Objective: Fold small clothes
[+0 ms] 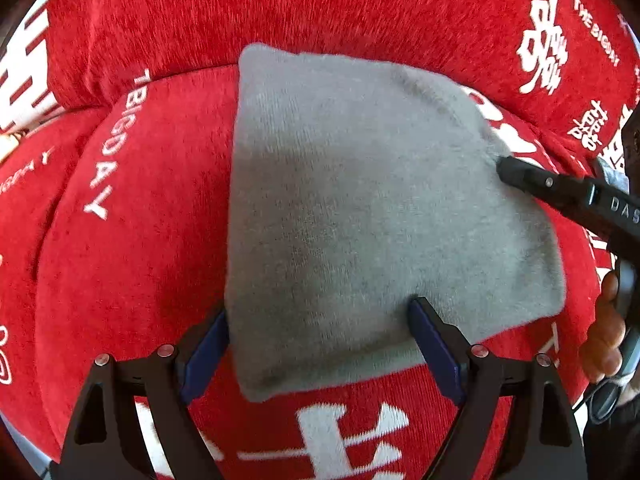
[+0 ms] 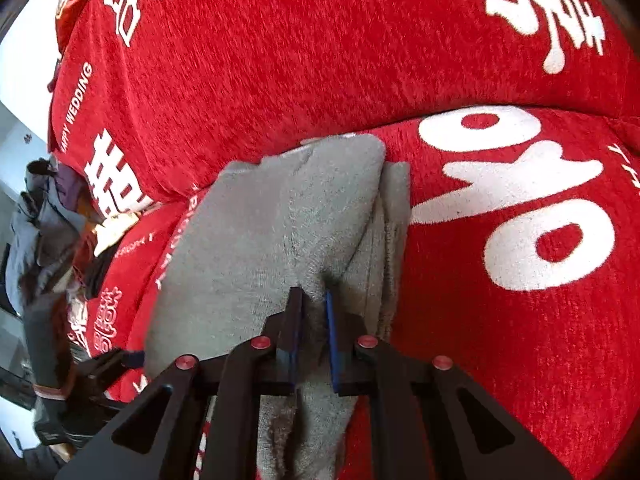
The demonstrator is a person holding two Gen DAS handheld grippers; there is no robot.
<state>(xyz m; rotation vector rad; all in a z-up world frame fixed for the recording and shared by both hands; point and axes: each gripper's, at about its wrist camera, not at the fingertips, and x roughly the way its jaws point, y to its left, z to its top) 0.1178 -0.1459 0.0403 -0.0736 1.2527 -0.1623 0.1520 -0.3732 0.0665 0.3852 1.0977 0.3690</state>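
Observation:
A grey fuzzy garment [image 1: 360,208] lies folded on a red sofa seat [image 1: 132,240]. My left gripper [image 1: 320,320] is open, its two blue-padded fingers straddling the garment's near edge, the cloth lying between them. My right gripper [image 2: 314,300] is shut on a bunched fold of the same grey garment [image 2: 280,220]; in the left wrist view its black fingers [image 1: 516,170] meet the garment's right edge. The lower layers of the garment show at the right side in the right wrist view.
The red sofa backrest [image 1: 280,12] with white lettering rises right behind the garment. A pile of other clothes [image 2: 48,216] lies at the far left of the seat. A hand [image 1: 608,320] holds the right gripper's handle.

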